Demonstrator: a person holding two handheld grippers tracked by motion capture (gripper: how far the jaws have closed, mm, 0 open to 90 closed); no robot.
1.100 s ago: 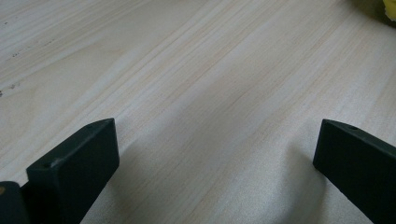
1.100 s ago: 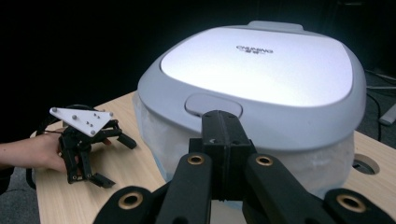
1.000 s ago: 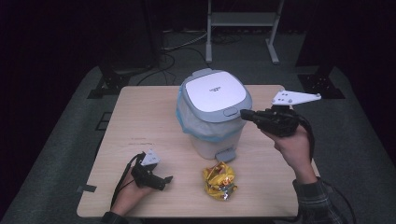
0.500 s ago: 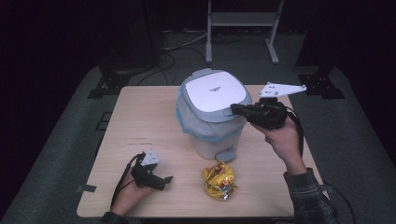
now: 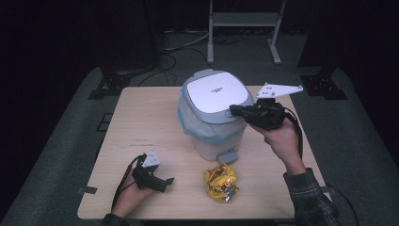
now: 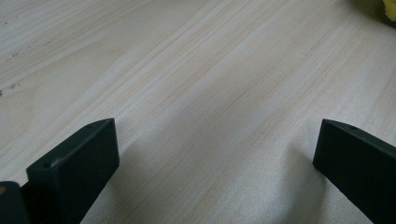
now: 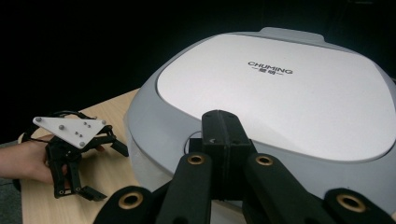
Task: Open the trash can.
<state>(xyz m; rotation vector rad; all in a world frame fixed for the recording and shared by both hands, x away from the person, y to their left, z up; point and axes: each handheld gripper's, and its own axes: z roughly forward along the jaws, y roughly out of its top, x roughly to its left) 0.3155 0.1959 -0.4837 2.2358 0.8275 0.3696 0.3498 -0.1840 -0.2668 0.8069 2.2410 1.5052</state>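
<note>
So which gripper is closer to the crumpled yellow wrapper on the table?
Left. The left gripper rests on the table just to the left of the yellow wrapper, jaws open. The right gripper is shut, up at the rim of the bin lid, beyond the wrapper.

The right gripper [image 5: 234, 111], beside the bin's lid [image 5: 215, 92], is black, with brass-ringed pivots on its linkage bars, a black cable trailing off and a pale three-cornered plate with small screws on top. The person's right sleeve [image 5: 313, 200] is dark plaid. The left gripper [image 5: 167, 181], farther from that lid, is black with square-ended jaws and a similar pale plate.
</note>
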